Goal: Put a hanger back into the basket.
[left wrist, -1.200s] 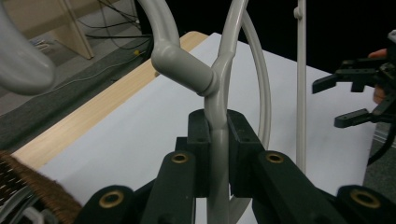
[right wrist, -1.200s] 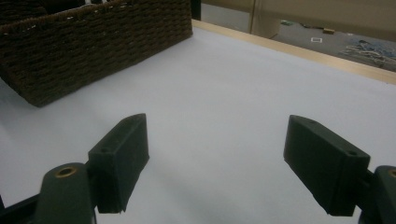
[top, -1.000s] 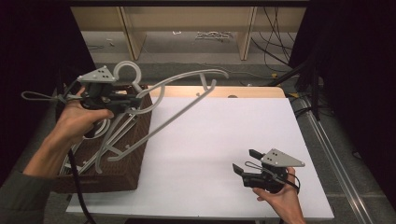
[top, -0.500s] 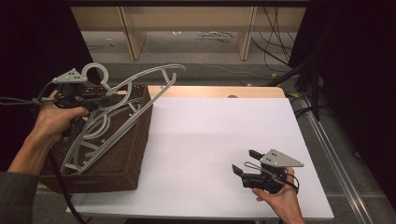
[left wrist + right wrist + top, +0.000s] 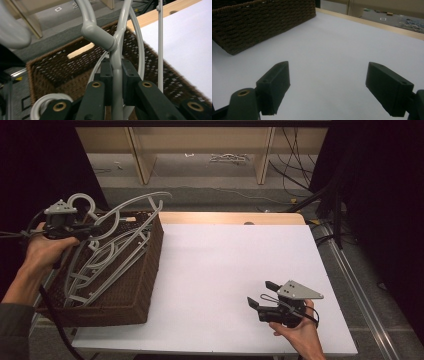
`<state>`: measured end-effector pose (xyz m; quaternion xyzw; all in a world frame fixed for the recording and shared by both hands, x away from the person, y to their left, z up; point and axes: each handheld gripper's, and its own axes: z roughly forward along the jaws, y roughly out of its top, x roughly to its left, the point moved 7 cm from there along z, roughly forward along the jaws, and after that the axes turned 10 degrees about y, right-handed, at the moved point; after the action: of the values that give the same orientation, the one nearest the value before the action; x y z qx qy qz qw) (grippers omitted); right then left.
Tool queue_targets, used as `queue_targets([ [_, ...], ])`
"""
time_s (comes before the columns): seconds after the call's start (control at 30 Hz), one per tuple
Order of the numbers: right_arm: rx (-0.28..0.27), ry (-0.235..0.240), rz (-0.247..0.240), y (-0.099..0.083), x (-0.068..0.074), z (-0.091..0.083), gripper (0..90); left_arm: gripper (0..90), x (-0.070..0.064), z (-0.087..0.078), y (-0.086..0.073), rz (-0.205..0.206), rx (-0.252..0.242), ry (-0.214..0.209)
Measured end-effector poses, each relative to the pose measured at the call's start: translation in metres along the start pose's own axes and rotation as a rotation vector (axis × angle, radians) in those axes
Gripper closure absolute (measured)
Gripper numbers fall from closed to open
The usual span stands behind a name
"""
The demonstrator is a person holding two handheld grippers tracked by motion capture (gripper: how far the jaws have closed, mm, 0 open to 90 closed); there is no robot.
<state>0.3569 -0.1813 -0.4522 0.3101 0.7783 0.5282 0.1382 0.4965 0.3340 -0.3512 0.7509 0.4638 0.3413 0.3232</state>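
A brown wicker basket (image 5: 142,285) stands at the table's left edge with several grey plastic hangers (image 5: 107,255) lying in it. My left gripper (image 5: 92,230) hovers over the basket's far left corner, shut on the neck of a grey hanger (image 5: 116,53) whose arms (image 5: 142,202) stick out past the far rim. In the left gripper view the black jaws clamp the hanger's stem just below its hook joint, above the basket (image 5: 62,67). My right gripper (image 5: 260,297) rests open near the table's front right, jaws wide apart (image 5: 327,85) with nothing between them.
The white tabletop (image 5: 235,265) spreads between basket and right gripper, with a wooden strip (image 5: 225,217) along its far edge. Behind the table are wooden furniture legs and cables on the floor (image 5: 295,180). The basket's side (image 5: 257,22) lies ahead of the right gripper.
My left gripper has carried the hanger leftward and down, from over the table's edge to over the basket. The right gripper has stayed put.
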Motion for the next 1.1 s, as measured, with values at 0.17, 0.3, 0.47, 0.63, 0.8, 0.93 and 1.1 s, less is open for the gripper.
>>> queue_targets([
  [0.17,0.015,-0.005,0.000,-0.001,-0.001,0.000,20.5,81.5,0.007,0.006,-0.012,0.000,0.018,0.016],
  [0.3,0.024,0.001,0.003,-0.002,0.000,0.000,20.5,81.5,0.012,0.006,-0.021,0.045,0.048,0.023],
  [0.47,0.023,0.014,0.013,-0.002,0.002,0.001,20.5,81.5,0.018,0.010,-0.032,0.027,0.067,0.039],
  [0.63,0.026,0.009,0.014,-0.003,0.001,0.000,20.4,81.5,0.023,0.014,-0.043,0.021,0.089,0.053],
  [0.8,0.022,0.011,0.005,-0.002,0.001,0.001,20.5,81.5,0.028,0.017,-0.052,0.017,0.124,0.073],
  [0.93,0.024,0.006,-0.001,-0.002,0.000,0.001,20.4,81.5,0.028,0.020,-0.057,0.017,0.146,0.076],
  [1.1,0.022,0.004,0.007,-0.002,0.000,0.000,20.4,81.4,0.030,0.024,-0.063,-0.007,0.170,0.095],
])
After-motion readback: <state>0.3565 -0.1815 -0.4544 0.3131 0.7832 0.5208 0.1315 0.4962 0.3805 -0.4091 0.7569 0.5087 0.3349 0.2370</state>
